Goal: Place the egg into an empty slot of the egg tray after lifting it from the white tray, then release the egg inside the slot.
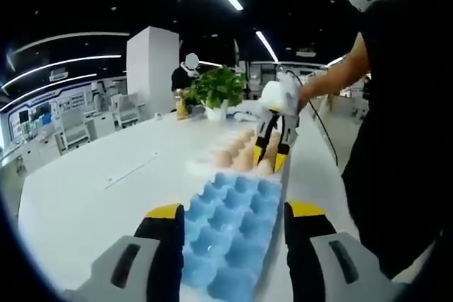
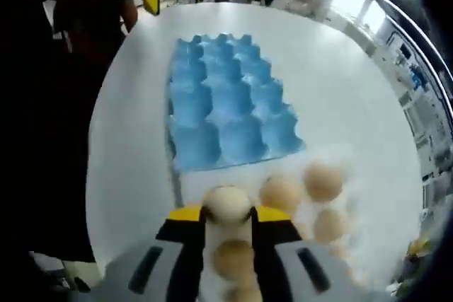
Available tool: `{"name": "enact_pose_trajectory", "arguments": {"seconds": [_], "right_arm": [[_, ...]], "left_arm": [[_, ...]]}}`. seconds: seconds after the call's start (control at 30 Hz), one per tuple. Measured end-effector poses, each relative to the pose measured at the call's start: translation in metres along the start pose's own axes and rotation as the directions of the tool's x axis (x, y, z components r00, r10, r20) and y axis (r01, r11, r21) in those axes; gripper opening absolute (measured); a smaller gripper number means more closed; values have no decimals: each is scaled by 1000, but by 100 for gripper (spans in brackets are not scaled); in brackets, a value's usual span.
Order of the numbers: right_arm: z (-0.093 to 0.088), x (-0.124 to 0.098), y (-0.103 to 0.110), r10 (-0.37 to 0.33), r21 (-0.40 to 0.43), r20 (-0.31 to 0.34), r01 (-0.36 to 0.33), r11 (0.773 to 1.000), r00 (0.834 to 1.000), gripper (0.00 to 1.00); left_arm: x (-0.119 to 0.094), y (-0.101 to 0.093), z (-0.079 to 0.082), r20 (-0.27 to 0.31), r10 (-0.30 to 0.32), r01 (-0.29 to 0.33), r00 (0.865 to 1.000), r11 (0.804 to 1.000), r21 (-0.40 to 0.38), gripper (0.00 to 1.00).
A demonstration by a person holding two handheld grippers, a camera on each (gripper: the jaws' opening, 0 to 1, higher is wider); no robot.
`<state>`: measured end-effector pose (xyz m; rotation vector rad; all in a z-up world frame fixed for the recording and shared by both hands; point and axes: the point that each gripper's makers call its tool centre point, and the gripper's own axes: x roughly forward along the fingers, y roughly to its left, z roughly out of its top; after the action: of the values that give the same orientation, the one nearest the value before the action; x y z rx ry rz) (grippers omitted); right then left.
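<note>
Right gripper (image 2: 228, 211) closed on a pale egg (image 2: 228, 203), squeezed between the yellow tips, over the white tray (image 2: 354, 196). More eggs (image 2: 322, 180) lying loose on that tray, close by. Blue egg tray (image 2: 226, 100) just past it on the white table (image 2: 340, 68), slots all empty. Left gripper (image 1: 235, 211) spread wide, holding nothing, hanging above the near end of the blue tray (right gripper seen from here too, tips down among the eggs). Green plant (image 1: 216, 88) far back on the table.
</note>
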<state>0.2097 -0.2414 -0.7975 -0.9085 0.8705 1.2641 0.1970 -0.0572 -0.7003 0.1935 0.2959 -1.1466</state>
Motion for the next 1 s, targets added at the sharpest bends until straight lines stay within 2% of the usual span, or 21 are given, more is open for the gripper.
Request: {"name": "enact_pose_trajectory", "arguments": {"seconds": [0.03, 0.07, 0.13, 0.23, 0.27, 0.33, 0.4, 0.5, 0.6, 0.73, 1.0], "right_arm": [[1, 1, 0, 13, -21, 7, -13, 1000, 1000, 26], [-1, 0, -1, 44, 47, 36, -46, 998, 998, 26], [-1, 1, -2, 47, 56, 30, -49, 997, 998, 26], [0, 0, 1, 14, 57, 2, -14, 998, 1000, 25], [-1, -1, 1, 13, 44, 10, -13, 999, 1000, 24], [0, -4, -1, 12, 98, 34, -15, 995, 999, 23], [5, -13, -1, 6, 118, 75, -15, 993, 997, 23], [2, -23, -2, -10, 123, 83, 0, 992, 997, 23], [3, -27, -4, -26, 195, 133, 0, 981, 991, 23], [-1, -30, -6, -42, 210, 132, 13, 978, 990, 23], [3, -32, -1, -44, 252, 170, 0, 968, 984, 23]], "left_arm": [[0, 0, 0, 2, -1, 1, 1000, 1000, 1, 56], [0, 0, 1, 1, 0, 0, 1000, 1000, 0, 56], [0, 0, 1, 3, 1, -1, 1000, 1000, 2, 56], [-1, 2, 2, 8, 13, -13, 1000, 1000, -4, 55], [-1, 2, 1, 9, 15, -15, 1000, 1000, -6, 55], [-2, 3, -1, 8, 19, -19, 1000, 1000, -15, 55], [-3, 4, -1, 8, 24, -24, 1000, 1000, -15, 55], [-4, 6, -1, 6, 29, -28, 1000, 999, -17, 55], [-4, 7, -2, 2, 31, -31, 1000, 999, -16, 55], [-5, 8, -4, -4, 30, -30, 1000, 999, -14, 55], [-5, 8, -7, -15, 27, -27, 1000, 1000, -11, 56]]}}
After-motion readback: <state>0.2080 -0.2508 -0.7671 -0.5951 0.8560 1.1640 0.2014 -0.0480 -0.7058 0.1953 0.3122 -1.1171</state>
